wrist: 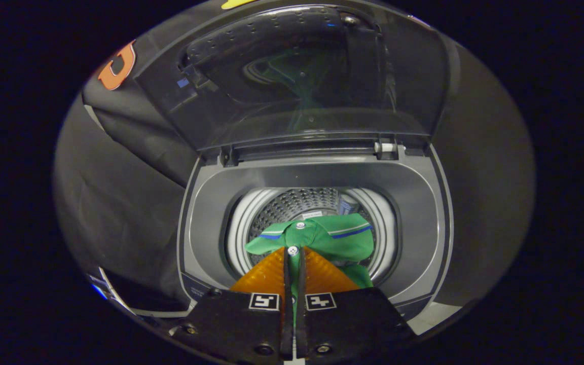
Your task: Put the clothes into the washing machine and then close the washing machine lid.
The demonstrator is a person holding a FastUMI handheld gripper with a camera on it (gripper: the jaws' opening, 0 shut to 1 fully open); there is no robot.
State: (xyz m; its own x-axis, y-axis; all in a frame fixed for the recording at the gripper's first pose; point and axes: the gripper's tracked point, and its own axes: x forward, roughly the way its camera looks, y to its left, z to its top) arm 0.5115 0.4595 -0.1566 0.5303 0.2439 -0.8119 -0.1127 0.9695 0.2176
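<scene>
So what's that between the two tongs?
A green shirt, pinched between the tongs in the gripper view, hanging over the washing machine's drum.

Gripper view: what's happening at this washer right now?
A handheld gripper is shut on a green polo shirt, its fingers pinching the fabric near the buttoned placket. The shirt hangs over the open drum of a top-loading washing machine, collar just ahead of the fingertips. The lid stands raised behind the opening. So the shirt is still held, not yet released into the drum, and the lid has yet to be closed.
</scene>
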